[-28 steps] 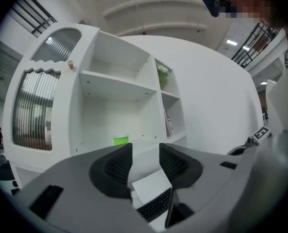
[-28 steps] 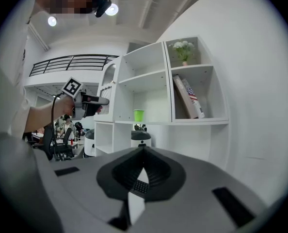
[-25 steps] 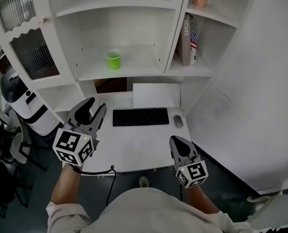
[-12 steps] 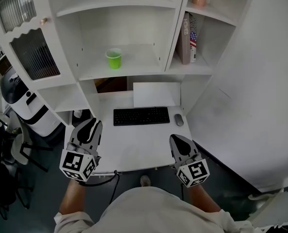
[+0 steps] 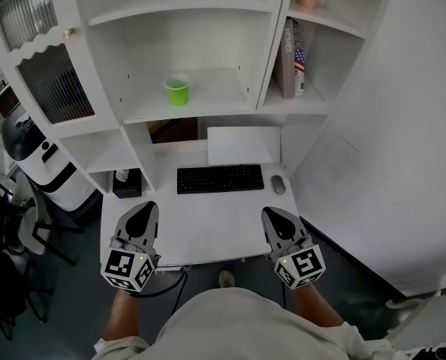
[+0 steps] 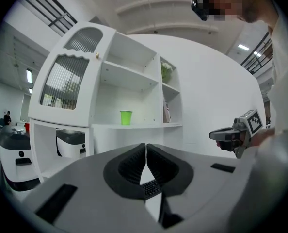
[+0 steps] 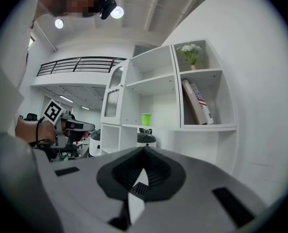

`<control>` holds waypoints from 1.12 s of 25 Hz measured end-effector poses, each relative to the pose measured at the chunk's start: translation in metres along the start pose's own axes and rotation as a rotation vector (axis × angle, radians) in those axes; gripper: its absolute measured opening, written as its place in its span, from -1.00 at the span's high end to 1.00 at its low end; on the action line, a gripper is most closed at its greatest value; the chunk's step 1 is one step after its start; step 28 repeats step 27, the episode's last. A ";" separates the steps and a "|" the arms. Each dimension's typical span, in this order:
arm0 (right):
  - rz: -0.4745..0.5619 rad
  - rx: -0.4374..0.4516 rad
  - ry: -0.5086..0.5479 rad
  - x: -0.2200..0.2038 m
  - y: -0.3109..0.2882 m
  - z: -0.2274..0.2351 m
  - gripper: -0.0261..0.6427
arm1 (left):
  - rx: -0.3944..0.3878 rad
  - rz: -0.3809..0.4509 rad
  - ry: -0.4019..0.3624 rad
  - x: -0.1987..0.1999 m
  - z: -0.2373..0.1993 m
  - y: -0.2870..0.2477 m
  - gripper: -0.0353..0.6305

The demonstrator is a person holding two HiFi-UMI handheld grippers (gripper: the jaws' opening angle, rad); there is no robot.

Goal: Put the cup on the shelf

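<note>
Head view shows the green cup [image 5: 176, 90] standing upright on the shelf [image 5: 221, 94] of the white cabinet, well apart from both grippers, which hover low over the near edge of the desk [image 5: 208, 227]. The left gripper [image 5: 142, 211] has just been closing its jaws, and they now meet with nothing between them. The right gripper [image 5: 275, 214] is likewise pressed together and empty. The cup looks like thin plastic, probably light, a little slick and easily squashed. A gentle pinch across its wall near mid-height, or over the stiffer rim, would likely suit it best.
</note>
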State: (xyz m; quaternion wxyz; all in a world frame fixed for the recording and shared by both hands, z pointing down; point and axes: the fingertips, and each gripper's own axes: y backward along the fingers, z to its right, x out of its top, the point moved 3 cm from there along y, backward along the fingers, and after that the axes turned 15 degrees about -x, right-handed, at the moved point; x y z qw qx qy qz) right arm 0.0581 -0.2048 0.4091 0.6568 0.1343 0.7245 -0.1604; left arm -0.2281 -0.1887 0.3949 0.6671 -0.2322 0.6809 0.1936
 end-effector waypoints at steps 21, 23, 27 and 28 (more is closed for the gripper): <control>0.005 0.054 0.006 0.003 0.005 -0.008 0.91 | 0.022 -0.007 0.020 -0.009 0.005 0.003 0.87; 0.005 0.055 0.008 0.003 0.005 -0.007 0.91 | 0.022 -0.008 0.019 -0.008 0.006 0.002 0.87; 0.006 0.054 0.001 0.001 0.005 -0.004 0.91 | 0.021 -0.012 0.021 -0.009 0.006 0.000 0.87; 0.006 0.054 0.001 0.001 0.005 -0.004 0.91 | 0.021 -0.012 0.021 -0.009 0.006 0.000 0.87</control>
